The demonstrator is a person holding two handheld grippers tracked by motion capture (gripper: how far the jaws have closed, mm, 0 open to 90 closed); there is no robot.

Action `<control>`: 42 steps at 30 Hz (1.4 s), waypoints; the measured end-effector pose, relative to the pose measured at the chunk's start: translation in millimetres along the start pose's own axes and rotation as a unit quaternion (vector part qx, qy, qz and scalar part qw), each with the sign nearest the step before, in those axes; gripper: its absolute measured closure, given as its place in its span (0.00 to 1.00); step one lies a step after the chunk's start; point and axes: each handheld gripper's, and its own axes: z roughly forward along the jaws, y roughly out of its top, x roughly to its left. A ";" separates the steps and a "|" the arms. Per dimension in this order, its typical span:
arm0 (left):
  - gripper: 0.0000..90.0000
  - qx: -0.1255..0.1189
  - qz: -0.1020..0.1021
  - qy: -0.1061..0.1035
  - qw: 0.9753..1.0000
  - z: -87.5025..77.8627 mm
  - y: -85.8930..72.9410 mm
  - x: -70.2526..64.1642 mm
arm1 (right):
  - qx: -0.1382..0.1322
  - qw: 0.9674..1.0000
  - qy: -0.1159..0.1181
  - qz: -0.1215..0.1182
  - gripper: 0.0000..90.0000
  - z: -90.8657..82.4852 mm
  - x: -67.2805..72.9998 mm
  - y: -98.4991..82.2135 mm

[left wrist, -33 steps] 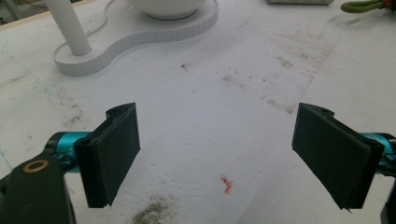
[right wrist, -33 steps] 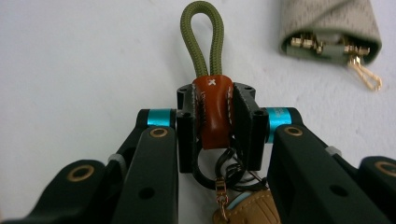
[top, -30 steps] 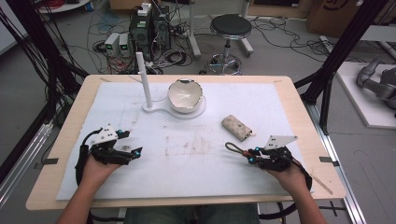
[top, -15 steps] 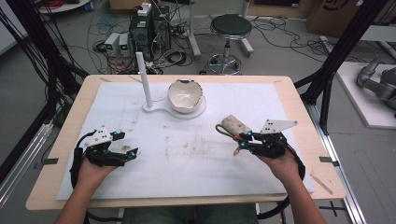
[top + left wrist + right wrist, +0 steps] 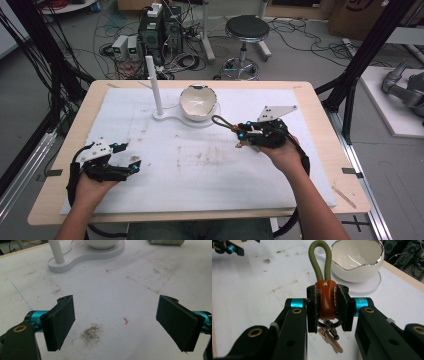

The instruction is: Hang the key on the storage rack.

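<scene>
— Keychain (image 5: 325,300): where is it?
— Clamped by its brown leather tab in the right gripper (image 5: 325,312), green cord loop pointing ahead toward the white bowl (image 5: 358,260), keys (image 5: 330,338) dangling below.
— And the left gripper (image 5: 116,322)?
— Jaws spread wide, holding nothing, over the stained counter (image 5: 105,290).

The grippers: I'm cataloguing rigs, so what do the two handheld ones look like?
Both are black. The left gripper has flat black rectangular claw pads, teal collars and brass rivets. The right gripper carries a grey three-cornered plate on top. A black cable trails from each. The forearms are bare, with no sleeves in view.
</scene>
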 end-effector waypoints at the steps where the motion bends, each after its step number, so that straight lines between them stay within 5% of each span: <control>1: 0.17 0.000 0.002 0.001 1.000 -0.7 -0.3 0.5 | 0.002 1.000 -0.002 -0.002 0.81 5.6 -1.3 6.7; 42: 0.17 -0.001 -0.012 0.022 1.000 -22.7 -12.0 4.7 | -0.023 0.997 0.024 -0.064 0.81 92.2 5.6 132.8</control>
